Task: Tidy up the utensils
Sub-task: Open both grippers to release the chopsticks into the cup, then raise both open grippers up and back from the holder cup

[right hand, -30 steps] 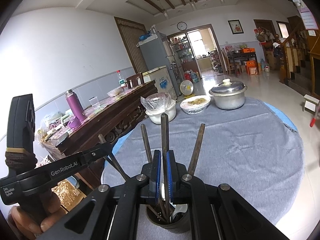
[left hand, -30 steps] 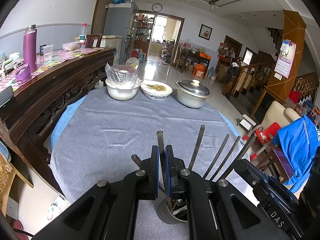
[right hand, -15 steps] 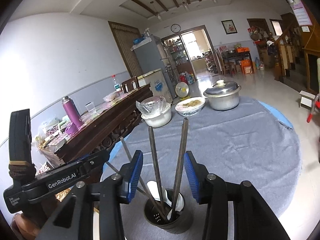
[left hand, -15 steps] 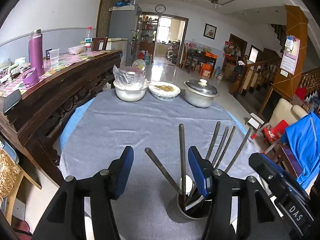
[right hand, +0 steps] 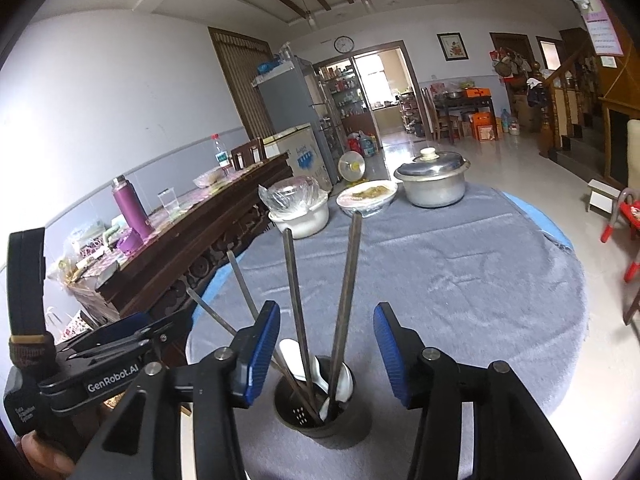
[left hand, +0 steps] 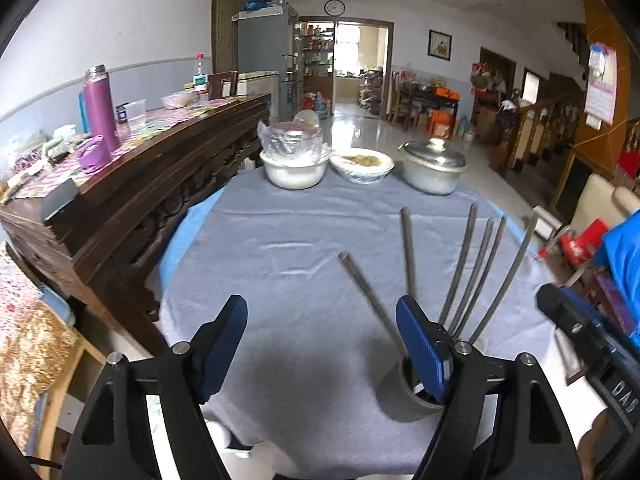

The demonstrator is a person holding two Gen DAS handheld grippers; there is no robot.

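Left wrist view: the left gripper (left hand: 320,332) has just been opening and grips nothing; the chopsticks (left hand: 460,272) lean loosely in the holder (left hand: 404,394) (easily tipped by its right finger).

Right wrist view: the right gripper (right hand: 326,350), jaws just opened, straddles two chopsticks untouched; a careless withdrawal could topple the holder.

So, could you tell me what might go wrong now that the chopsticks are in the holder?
The long metal chopsticks lean outward from the small dark metal utensil holder, so pulling either tongs back carelessly could snag one and tip it. The right tongs, whose jaws have just been opening, straddle two sticks; the left tongs stand open right beside the holder.
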